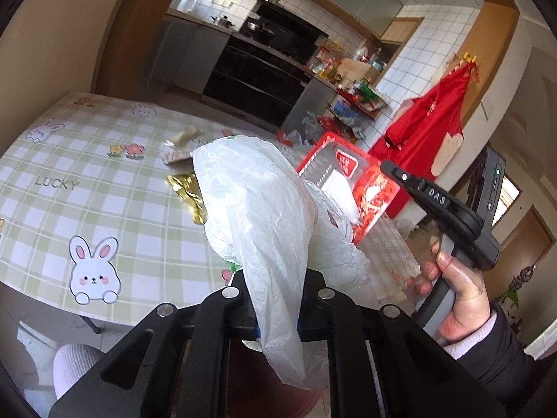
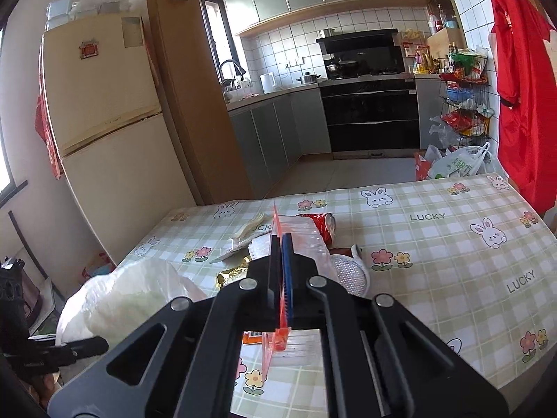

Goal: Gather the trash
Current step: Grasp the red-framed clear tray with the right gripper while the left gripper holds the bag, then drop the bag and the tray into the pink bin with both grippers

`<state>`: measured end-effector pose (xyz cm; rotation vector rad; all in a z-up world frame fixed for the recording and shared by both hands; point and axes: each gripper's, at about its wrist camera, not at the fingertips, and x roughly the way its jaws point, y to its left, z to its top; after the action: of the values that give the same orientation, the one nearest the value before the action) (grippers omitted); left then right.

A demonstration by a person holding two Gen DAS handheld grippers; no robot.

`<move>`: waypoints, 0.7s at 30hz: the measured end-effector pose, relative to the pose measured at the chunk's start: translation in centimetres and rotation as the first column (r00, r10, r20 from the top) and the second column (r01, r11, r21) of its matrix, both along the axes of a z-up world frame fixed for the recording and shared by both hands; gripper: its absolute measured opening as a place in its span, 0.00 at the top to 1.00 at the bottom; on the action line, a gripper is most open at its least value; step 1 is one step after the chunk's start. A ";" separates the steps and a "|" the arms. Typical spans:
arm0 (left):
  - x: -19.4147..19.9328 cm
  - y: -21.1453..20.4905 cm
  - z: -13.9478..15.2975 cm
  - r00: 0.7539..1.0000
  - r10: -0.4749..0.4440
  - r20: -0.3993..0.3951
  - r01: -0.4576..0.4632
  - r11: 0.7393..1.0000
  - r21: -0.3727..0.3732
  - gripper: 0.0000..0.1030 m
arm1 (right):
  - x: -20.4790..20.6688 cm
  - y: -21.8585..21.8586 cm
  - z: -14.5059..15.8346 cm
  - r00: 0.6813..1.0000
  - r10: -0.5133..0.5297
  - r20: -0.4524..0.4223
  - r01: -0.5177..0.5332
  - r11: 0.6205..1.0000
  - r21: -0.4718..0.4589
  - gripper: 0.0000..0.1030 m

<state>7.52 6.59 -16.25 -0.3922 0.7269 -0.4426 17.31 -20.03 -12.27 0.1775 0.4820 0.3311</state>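
My left gripper is shut on the rim of a white plastic bag, which hangs open in front of the table edge; the bag also shows in the right wrist view. My right gripper is shut on a clear plastic package with red trim, seen in the left wrist view held just over the bag's mouth. On the checked tablecloth lie a gold foil wrapper, a crushed red can, white wrappers and a white mesh piece.
A beige fridge stands left of the table. Kitchen counters and a black oven are behind. A wire rack with packets and bags on the floor sit at the right. A red cloth hangs at the right.
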 end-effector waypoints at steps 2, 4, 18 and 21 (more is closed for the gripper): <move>-0.2 -1.4 -0.9 0.997 -0.064 -0.047 0.065 0.998 0.019 0.88 | -1.0 -0.7 0.5 1.000 -0.008 0.012 0.008 1.000 0.006 0.95; -0.4 -3.1 -1.9 0.988 -0.123 -0.096 0.127 0.991 0.035 0.88 | -1.9 -1.3 0.8 1.000 -0.012 0.020 0.012 1.000 0.014 0.95; -0.4 -8.2 -6.6 0.942 -0.192 -0.275 0.217 0.974 0.065 0.39 | -8.2 -4.8 1.9 0.999 0.001 0.034 -0.001 1.000 0.014 0.95; -0.2 -7.1 -5.1 0.964 -0.147 -0.220 0.167 0.983 0.073 0.32 | -9.0 -5.0 2.2 0.999 0.013 0.034 -0.014 1.000 0.013 0.95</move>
<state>7.29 -0.55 -21.31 -0.2993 0.9894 -0.5198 8.30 -25.01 -10.11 0.1809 0.4482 0.3500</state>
